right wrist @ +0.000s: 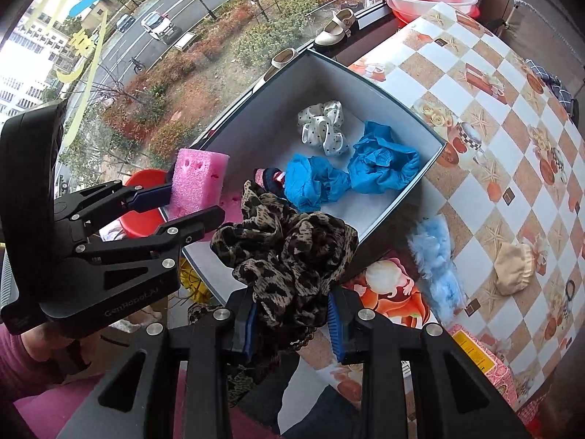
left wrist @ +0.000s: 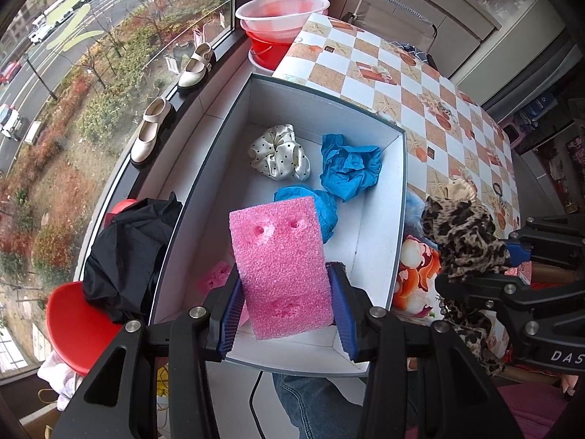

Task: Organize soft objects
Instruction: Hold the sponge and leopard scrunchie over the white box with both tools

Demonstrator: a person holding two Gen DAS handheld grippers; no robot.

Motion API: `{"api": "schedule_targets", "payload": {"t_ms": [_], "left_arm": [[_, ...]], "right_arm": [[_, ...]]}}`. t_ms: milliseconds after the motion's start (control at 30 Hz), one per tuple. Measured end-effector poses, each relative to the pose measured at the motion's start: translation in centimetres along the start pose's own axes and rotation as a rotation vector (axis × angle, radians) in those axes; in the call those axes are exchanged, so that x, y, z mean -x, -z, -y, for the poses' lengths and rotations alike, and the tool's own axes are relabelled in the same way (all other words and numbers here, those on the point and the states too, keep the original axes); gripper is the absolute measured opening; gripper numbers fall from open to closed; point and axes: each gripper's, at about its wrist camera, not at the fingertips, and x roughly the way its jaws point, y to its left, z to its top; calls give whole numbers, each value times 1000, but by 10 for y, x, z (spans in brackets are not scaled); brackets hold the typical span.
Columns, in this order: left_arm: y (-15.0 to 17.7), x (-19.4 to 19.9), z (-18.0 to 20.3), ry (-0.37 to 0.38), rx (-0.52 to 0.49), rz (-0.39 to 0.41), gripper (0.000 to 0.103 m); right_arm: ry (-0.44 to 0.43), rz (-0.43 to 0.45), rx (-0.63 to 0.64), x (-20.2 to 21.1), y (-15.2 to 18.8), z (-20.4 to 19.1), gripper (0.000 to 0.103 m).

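Observation:
My left gripper (left wrist: 287,307) is shut on a pink foam block (left wrist: 281,256) and holds it over the near end of a white open box (left wrist: 373,219). In the box lie a polka-dot scrunchie (left wrist: 279,152), a crumpled blue cloth (left wrist: 349,166), a second blue cloth (left wrist: 323,206) and a small pink foam piece (left wrist: 215,274). My right gripper (right wrist: 294,320) is shut on a leopard-print scrunchie (right wrist: 285,252), held beside the box's near right corner. A fluffy light-blue item (right wrist: 437,259) and a beige scrunchie (right wrist: 515,267) lie on the table.
The box (right wrist: 435,162) sits at the left edge of a checkered tablecloth (right wrist: 493,109). A red stool (left wrist: 73,325) with black cloth (left wrist: 128,256) stands left of it. Shoes (left wrist: 151,130) sit on the windowsill. Stacked basins (left wrist: 281,14) stand at the back. A patterned carton (right wrist: 482,366) lies near right.

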Motion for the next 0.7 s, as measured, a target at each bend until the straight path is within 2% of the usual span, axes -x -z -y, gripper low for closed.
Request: {"api": "schedule_targets", "payload": {"t_ms": [700], "left_arm": [[-5, -6, 1, 2, -6, -7, 49]], "right_arm": [[5, 2, -16, 1, -2, 3, 32]]}}
